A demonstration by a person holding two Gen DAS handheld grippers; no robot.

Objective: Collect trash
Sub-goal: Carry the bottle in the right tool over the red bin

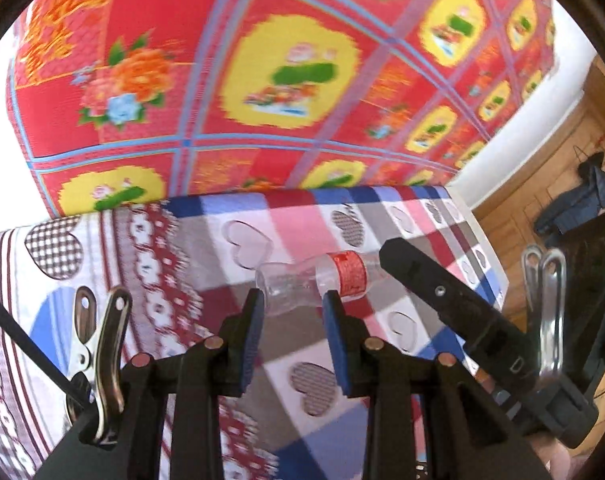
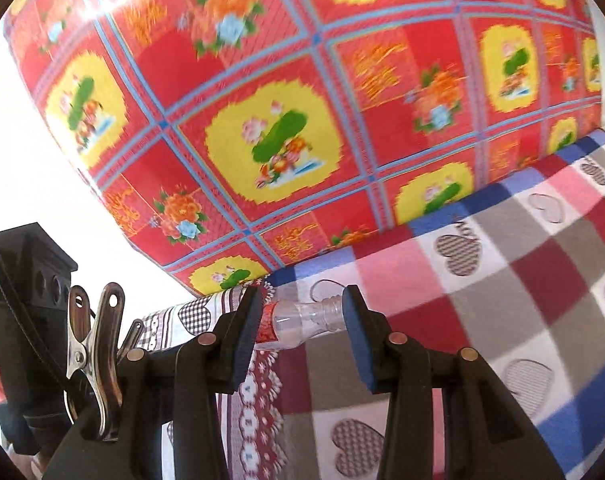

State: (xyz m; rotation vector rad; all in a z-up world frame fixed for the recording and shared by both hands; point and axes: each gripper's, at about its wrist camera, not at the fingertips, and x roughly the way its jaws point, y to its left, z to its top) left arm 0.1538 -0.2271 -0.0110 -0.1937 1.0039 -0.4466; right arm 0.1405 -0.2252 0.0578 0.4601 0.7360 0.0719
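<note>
Left wrist view: the left tool [image 1: 292, 308] has its blue-padded fingers spread with a moderate gap, and nothing is pinched between them. Just beyond the fingertips lies a clear, empty plastic bottle with a red label [image 1: 322, 280], on its side on a bed covered with a red, blue, pink and grey checked blanket with heart patterns [image 1: 286, 360]. The bottle's long axis runs across the tool's line, with the open neck ahead of the left finger and the labelled body off past the right finger. Whether the pads touch it cannot be told. Beyond the bottle the blanket ends against an upright red mat with yellow floral medallions and blue grid lines [image 1: 230, 80], which closes off the far side. To the right the bed's edge drops to a wooden floor [image 1: 542, 216], where dark clothing [image 1: 578, 200] lies. The right tool's black body [image 1: 462, 312] crowds in close on the right of the bottle.

Right wrist view: the right tool [image 2: 302, 312] is also spread, wider, and grips nothing. The bottle [image 2: 298, 320] lies crosswise just past its tips, with its label end hidden behind the left finger and its threaded neck reaching toward the right finger. The blanket [image 2: 502, 280] stretches open to the right; the red mat [image 2: 262, 140] stands just beyond. The left tool's black housing [image 2: 26, 320] sits well to the left.
</note>
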